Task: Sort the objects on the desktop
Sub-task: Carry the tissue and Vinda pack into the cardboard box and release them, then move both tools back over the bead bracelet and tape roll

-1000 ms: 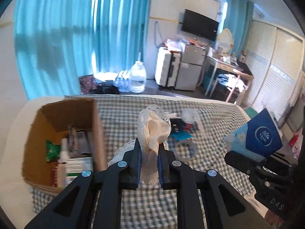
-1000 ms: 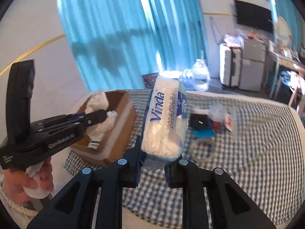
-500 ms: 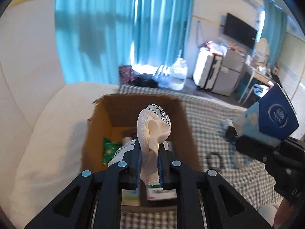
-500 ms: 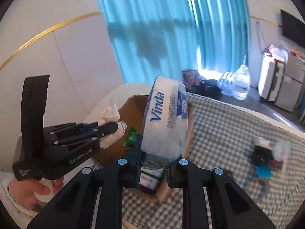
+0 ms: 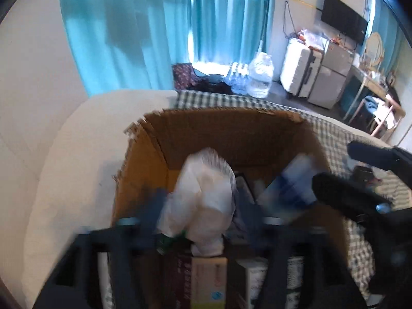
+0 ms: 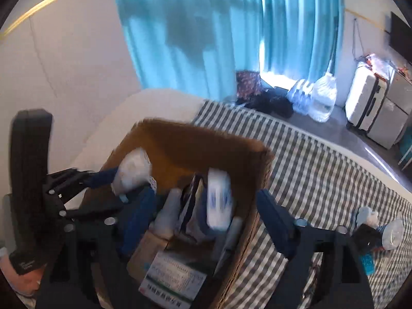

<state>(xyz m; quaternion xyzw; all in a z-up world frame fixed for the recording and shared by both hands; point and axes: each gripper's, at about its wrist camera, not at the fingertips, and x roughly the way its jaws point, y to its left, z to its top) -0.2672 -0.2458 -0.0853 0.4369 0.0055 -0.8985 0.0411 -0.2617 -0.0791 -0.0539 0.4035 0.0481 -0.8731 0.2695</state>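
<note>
**Both loads let go over the box**

My left gripper (image 5: 203,221) is over the box (image 5: 231,128), jaws opening. The cloth (image 5: 203,200) sits between them, blurred, and I cannot see either pad pressing on it; I judge it freed and dropping. My right gripper (image 6: 203,211) is over the same box (image 6: 206,139), jaws opening wide. The tissue pack (image 6: 219,200) is between them, clear of both fingers, smeared by motion, above the goods already inside.

Contents: bottles and cartons stand packed toward 6 o'clock in the box. The far end, toward 12 o'clock, shows bare cardboard. The box stands on the checked cover (image 6: 322,167). More items (image 6: 370,229) lie on that cover at 3 o'clock of the box in the right view, well apart from it.

Handling, in my judgement: the cloth is light and limp, with a lace edge that could snag a pad; take it at a bunched fold. The pack is light, soft and film-wrapped, likely slippery; pinch across its narrow sides, mid-length. Neither looks fragile.
</note>
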